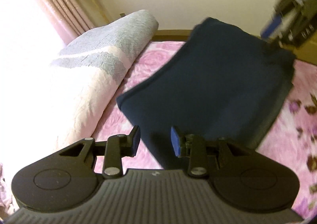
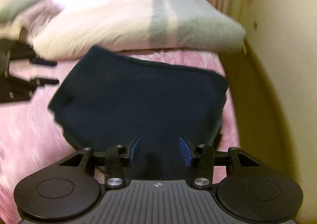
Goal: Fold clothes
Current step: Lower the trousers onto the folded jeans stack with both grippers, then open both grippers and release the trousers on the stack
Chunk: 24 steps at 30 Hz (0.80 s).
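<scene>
The bed (image 1: 150,69), under a pink floral cover, filled both views, with a pale quilt (image 1: 95,61) rolled along its far side by the curtain (image 1: 59,6). On the cover lay the task's thing, a dark navy garment (image 1: 214,81), already in a compact, roughly rectangular block with layered edges showing at its side. It sat just beside the quilt, not on it.

The left gripper (image 1: 155,140) hovered over one short end of the garment, jaws parted moderately, nothing between the blue pads. The right gripper (image 2: 159,150) hung over the opposite end, jaws also parted and empty. In the left view the right gripper appeared blurred at the garment's far corner; whether it touched the cloth there I could not tell.

Judging by the stacked edges, at least 1 fold was in. The scene fitted either a pause between folds, with another halving to come, or a finished bundle just let go. If a fold remained, it would call for both grippers pinching matching corners through all layers and carrying them over evenly, so the stack would not slide apart.
</scene>
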Each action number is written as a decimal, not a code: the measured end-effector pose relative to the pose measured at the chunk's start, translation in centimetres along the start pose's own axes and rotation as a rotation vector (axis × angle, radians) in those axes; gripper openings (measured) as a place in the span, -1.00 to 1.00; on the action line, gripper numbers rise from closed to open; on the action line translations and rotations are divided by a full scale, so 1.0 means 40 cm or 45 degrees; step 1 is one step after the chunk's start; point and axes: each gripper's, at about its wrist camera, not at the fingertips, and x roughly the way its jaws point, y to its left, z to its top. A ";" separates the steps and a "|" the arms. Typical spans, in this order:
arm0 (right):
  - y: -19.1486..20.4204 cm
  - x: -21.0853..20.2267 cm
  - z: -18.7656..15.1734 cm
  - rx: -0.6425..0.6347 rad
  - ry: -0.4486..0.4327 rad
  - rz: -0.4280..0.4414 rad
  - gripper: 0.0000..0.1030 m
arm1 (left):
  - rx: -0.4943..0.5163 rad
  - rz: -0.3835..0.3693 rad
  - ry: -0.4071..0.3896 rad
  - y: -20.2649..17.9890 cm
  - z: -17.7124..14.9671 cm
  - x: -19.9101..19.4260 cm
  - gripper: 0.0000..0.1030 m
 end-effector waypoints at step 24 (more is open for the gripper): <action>-0.112 0.065 0.013 0.345 0.038 0.215 -0.07 | -0.273 -0.090 0.208 0.092 0.021 0.126 -0.50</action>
